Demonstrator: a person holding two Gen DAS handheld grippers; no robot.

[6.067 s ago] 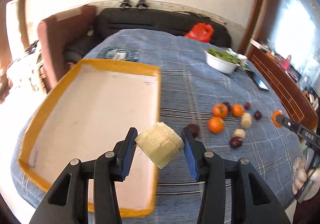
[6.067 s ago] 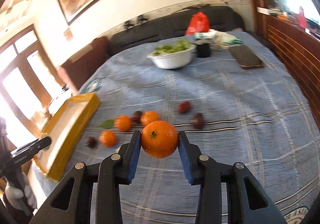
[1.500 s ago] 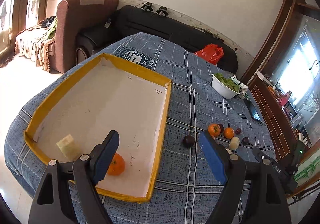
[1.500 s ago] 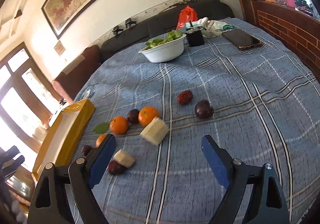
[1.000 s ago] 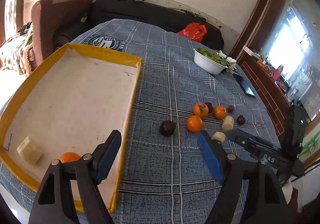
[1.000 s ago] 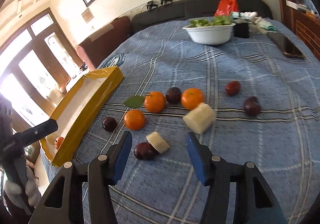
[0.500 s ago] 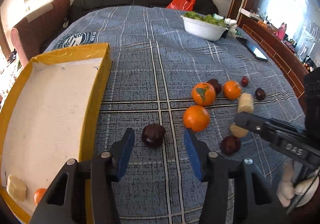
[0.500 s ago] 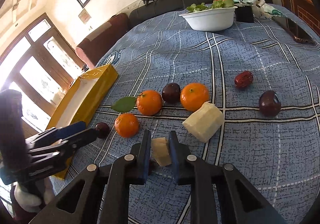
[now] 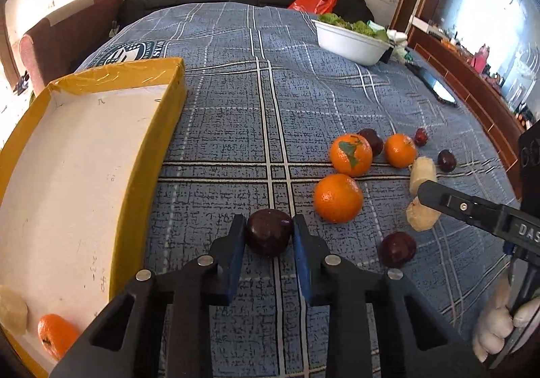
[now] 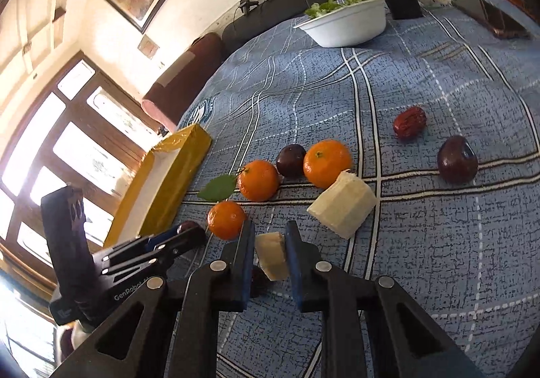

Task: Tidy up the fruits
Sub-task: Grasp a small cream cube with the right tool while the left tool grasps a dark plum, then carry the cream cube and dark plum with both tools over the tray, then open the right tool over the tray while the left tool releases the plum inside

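Bench (image 9: 236, 128), blue plaid cloth: unchanged since half a second ago.

Tray (image 9: 135, 148), yellow rim, white floor: at bench's left. Holds one orange (image 9: 55, 335) and one pale chunk (image 9: 11, 310) in its near corner, as before.

Left gripper (image 9: 269, 234): jaws, half a second ago open around the plum (image 9: 269, 232), have narrowed and now press both its sides; plum sits on the cloth just right of the tray.

Right gripper (image 10: 269, 251): jaws narrow as before, clamped on a small pale chunk (image 10: 271, 254); chunk now sits higher between the pads.

Loose fruit on the cloth, positions unchanged:
- three oranges, nearest (image 9: 338, 198), one with a leaf (image 10: 218, 187) beside it;
- large pale chunk (image 10: 342, 204), just beyond the right jaws;
- dark plums, one (image 9: 396, 249) near the right gripper, one (image 10: 457, 159) well apart at right;
- red date (image 10: 409, 122).
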